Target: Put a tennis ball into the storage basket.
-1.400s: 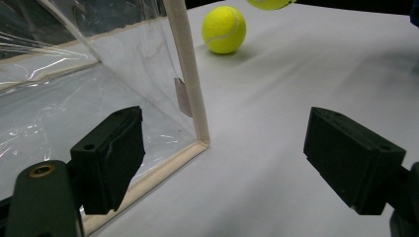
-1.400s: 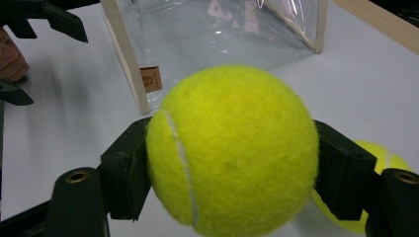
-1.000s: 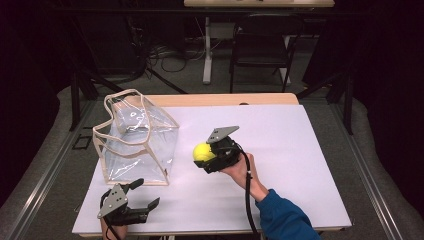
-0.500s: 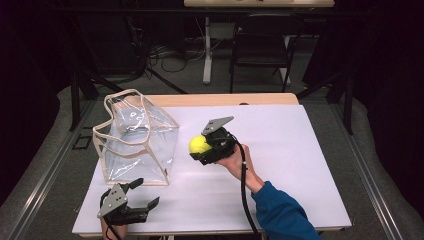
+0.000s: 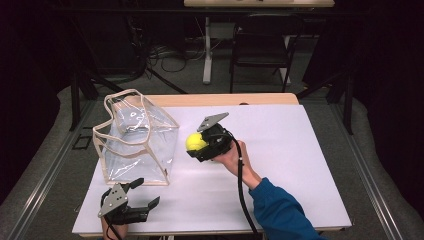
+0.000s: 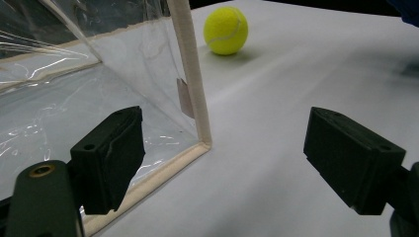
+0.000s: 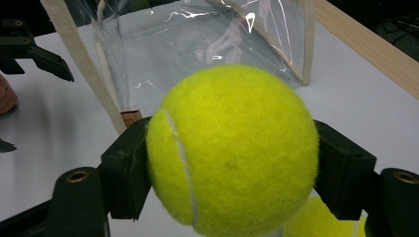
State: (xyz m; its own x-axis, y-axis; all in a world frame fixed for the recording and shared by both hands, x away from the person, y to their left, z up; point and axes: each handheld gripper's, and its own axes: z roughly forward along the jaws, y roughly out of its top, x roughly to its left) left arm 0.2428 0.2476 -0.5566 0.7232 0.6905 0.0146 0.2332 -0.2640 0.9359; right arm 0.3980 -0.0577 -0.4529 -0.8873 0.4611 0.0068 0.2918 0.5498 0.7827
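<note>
The right gripper (image 5: 198, 145) is clamped on a tennis ball (image 5: 194, 141), one black jaw pressed to each side of it. In the right gripper view the tennis ball (image 7: 231, 150) sits squarely between the two pads and hides much of what lies behind it. Gripper and ball hang above the white table (image 5: 300, 175), just beside the clear bag (image 5: 135, 145), off its right wall as the high view shows it, and apart from that wall. The hand (image 5: 227, 157) holding this gripper comes out of a blue sleeve (image 5: 280, 212).

The clear bag stands upright on the table with its mouth open at the top, its edges and handles trimmed in cream tape. A second ball (image 6: 226, 29) lies on the table past the bag's near corner, casting a shadow on the white top; the right gripper view catches its upper edge (image 7: 321, 219) just below the held ball.

The left gripper (image 5: 147, 192) rests low by the bag's front bottom edge, its jaws spread wide with nothing pressed between them. In the left gripper view, the bag's cream corner post (image 6: 190, 74) rises between the jaws, nearer the left jaw, and neither pad touches it
</note>
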